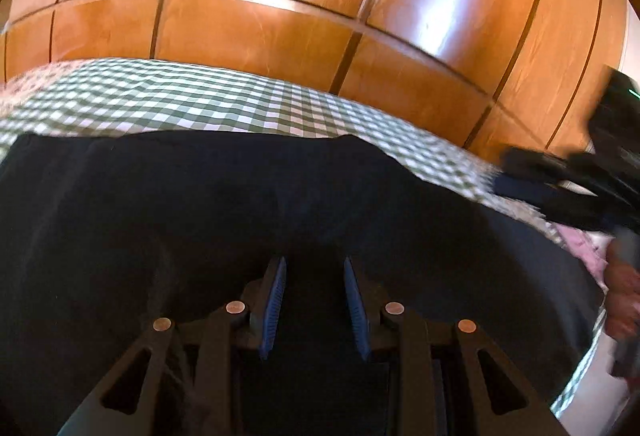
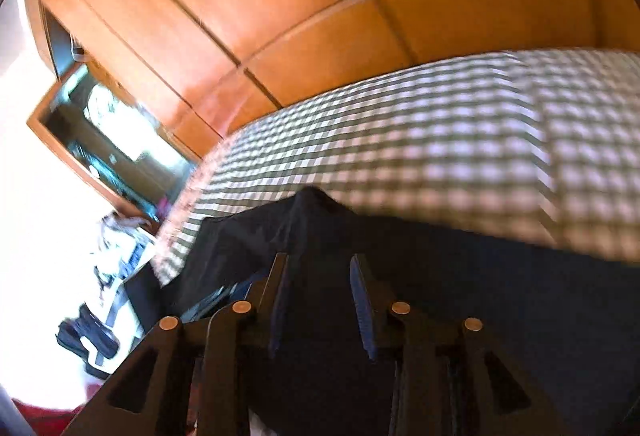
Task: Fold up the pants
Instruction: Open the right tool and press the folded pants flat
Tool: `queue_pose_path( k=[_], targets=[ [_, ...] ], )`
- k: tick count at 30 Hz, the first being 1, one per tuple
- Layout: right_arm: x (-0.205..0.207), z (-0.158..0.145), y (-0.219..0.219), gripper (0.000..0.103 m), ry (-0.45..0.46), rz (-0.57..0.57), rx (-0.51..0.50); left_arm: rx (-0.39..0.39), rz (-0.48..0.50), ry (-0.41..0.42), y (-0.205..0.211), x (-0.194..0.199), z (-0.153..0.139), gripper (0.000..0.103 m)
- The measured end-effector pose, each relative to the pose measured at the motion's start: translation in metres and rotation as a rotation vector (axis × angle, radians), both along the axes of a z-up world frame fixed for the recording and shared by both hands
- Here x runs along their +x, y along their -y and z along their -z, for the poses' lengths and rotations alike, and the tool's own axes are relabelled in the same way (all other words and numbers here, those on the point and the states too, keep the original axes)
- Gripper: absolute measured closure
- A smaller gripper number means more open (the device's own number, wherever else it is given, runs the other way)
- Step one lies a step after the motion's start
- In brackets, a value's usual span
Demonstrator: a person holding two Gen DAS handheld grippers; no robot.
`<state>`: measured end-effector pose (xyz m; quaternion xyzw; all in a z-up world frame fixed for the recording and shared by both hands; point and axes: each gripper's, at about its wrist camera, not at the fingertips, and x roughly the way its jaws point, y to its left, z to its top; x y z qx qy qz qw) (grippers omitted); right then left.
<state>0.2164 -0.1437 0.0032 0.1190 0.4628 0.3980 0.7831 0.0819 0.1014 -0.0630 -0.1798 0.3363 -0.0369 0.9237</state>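
Dark navy cloth fills the lower half of both views: the pants [image 1: 240, 203] lie spread across the bed [image 1: 168, 95], over its green-and-white checked cover, with their far edge running roughly parallel to the bed's far edge and a strip of cover showing between.

My left gripper [image 1: 315, 306] sits low over the cloth with its jaws parted a moderate way; dark fabric shows in the gap, but I cannot tell whether any of it is pinched or merely lies underneath. The right gripper [image 2: 323, 306] is parted about as far, and a peak of fabric [image 2: 312, 199] stands up just ahead of its tips, near the bed's left corner in that view. In the left view the right gripper [image 1: 560, 175] appears blurred at the right, by the pants' end.

I judge I am taking hold of one end to carry it over. To do it well, I want both grippers biting the same edge, all layers caught, at matching depth. Then I lift evenly, keep the cloth taut between them, and lay the end square on the other so no crease is trapped. That bunched peak could fold under if I rush.
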Motion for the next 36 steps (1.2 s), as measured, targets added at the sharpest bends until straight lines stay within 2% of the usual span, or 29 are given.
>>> queue_pose_path(
  k=[1, 4, 6, 7, 8, 9, 12, 14, 18, 20, 23, 25, 26, 27, 28, 31, 36],
  targets=[
    [0.006, 0.002, -0.001, 0.071, 0.002, -0.011, -0.008, -0.016, 0.002, 0.004, -0.002, -0.001, 0.0, 0.073],
    [0.032, 0.014, -0.041, 0.071, -0.007, -0.053, -0.06, -0.049, 0.01, 0.014, -0.006, -0.001, 0.001, 0.073],
    [0.044, 0.024, -0.059, 0.071, -0.048, -0.095, -0.09, -0.052, 0.012, 0.019, -0.006, -0.001, 0.002, 0.073],
    [0.05, 0.031, -0.071, 0.071, -0.097, -0.137, -0.107, -0.052, 0.012, 0.02, -0.006, 0.0, 0.002, 0.073],
    [0.051, 0.035, -0.077, 0.075, -0.114, -0.159, -0.118, -0.053, 0.013, 0.023, -0.006, 0.0, 0.002, 0.073],
    [0.051, 0.039, -0.084, 0.085, -0.119, -0.194, -0.141, -0.06, 0.015, 0.025, -0.007, -0.001, 0.003, 0.073],
    [0.042, 0.039, -0.09, 0.092, -0.027, -0.225, -0.22, -0.085, 0.023, 0.036, -0.009, -0.001, 0.006, 0.073],
    [0.04, 0.038, -0.094, 0.094, 0.048, -0.189, -0.265, -0.089, 0.027, 0.038, -0.012, 0.002, 0.008, 0.073],
    [0.041, 0.05, -0.09, 0.095, 0.118, -0.138, -0.326, -0.085, 0.028, 0.036, -0.011, 0.004, 0.008, 0.073],
    [0.041, 0.056, -0.088, 0.095, 0.131, -0.121, -0.306, -0.089, 0.028, 0.037, -0.011, 0.002, 0.008, 0.073],
    [0.041, 0.049, -0.08, 0.093, 0.123, -0.112, -0.285, -0.086, 0.027, 0.037, -0.011, 0.001, 0.008, 0.073],
    [0.035, 0.033, -0.065, 0.084, 0.142, -0.083, -0.262, -0.081, 0.026, 0.036, -0.011, 0.001, 0.007, 0.073],
    [0.029, 0.025, -0.06, 0.075, 0.174, -0.055, -0.254, -0.079, 0.025, 0.035, -0.011, 0.001, 0.007, 0.073],
    [0.023, 0.019, -0.057, 0.07, 0.201, -0.042, -0.247, -0.074, 0.024, 0.033, -0.01, 0.001, 0.007, 0.073],
    [0.011, 0.01, -0.049, 0.07, 0.247, -0.039, -0.233, -0.069, 0.022, 0.032, -0.01, 0.001, 0.007, 0.073],
    [-0.013, 0.005, -0.037, 0.07, 0.294, -0.088, -0.248, -0.052, 0.018, 0.028, -0.008, 0.001, 0.006, 0.073],
    [-0.03, 0.025, -0.022, 0.071, 0.285, -0.097, -0.305, -0.025, 0.014, 0.022, -0.005, 0.001, 0.005, 0.073]
  ],
)
